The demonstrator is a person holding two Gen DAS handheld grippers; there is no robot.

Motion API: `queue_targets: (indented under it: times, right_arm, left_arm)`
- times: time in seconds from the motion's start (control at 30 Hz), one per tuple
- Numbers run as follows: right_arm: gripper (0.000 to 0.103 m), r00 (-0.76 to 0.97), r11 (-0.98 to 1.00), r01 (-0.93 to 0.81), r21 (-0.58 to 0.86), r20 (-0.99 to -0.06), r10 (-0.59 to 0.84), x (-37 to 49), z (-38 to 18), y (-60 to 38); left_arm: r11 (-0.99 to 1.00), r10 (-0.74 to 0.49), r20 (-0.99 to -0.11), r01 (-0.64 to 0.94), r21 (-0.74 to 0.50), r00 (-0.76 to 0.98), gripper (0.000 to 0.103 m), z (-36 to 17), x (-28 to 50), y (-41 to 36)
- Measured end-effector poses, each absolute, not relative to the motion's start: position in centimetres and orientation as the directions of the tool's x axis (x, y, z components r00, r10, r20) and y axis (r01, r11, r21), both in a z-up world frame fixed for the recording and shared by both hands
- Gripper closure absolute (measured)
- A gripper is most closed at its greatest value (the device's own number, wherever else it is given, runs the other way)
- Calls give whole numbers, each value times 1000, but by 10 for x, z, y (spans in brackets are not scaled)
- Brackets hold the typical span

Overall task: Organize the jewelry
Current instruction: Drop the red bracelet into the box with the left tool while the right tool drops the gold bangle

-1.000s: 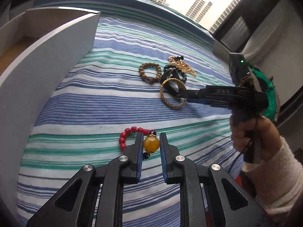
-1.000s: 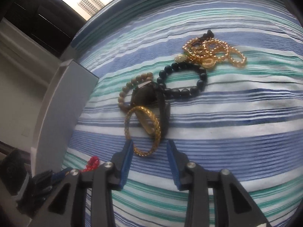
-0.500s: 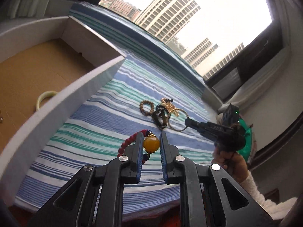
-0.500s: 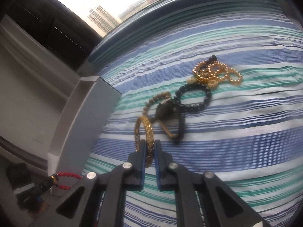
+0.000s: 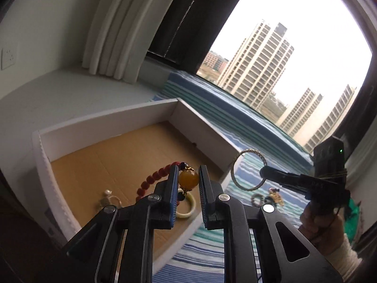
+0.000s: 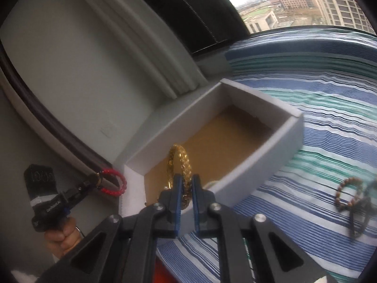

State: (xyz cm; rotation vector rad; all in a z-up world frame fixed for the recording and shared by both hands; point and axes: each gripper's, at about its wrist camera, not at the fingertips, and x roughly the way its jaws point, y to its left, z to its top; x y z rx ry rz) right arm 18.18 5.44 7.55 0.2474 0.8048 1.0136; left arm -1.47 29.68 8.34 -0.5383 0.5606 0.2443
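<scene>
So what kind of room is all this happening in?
Probably a high-rise bedroom: a striped sheet like a bedspread, a window facing tower blocks, and a white box taking the jewelry.

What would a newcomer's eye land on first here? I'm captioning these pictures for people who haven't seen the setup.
Probably the two bracelets held in the air: the left tool grips a red bead bracelet by its amber bead, and the right tool pinches a gold bangle. Both hang over the open white box with a brown floor, where a pale ring already lies. More jewelry waits on the striped cloth.
</scene>
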Motion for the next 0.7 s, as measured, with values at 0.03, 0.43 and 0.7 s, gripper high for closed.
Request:
queue_targets:
  times: [0.03,0.43,0.7]
  right_arm:
    - [95,253,521,-666,534,-496,831,182,72,73]
    - [93,203,621,-703,346,-740,642,232,-3,214]
    - [69,483,733,-662,158,-658,578,214,40,153]
  left_arm:
    - [832,91,-584,-384,-401,806,88,77,-12,301]
    - [815,76,-788,-493,-304,611,87,-26,26,304]
    - [838,198,-727,-498,-221,657,22,-2,13,279]
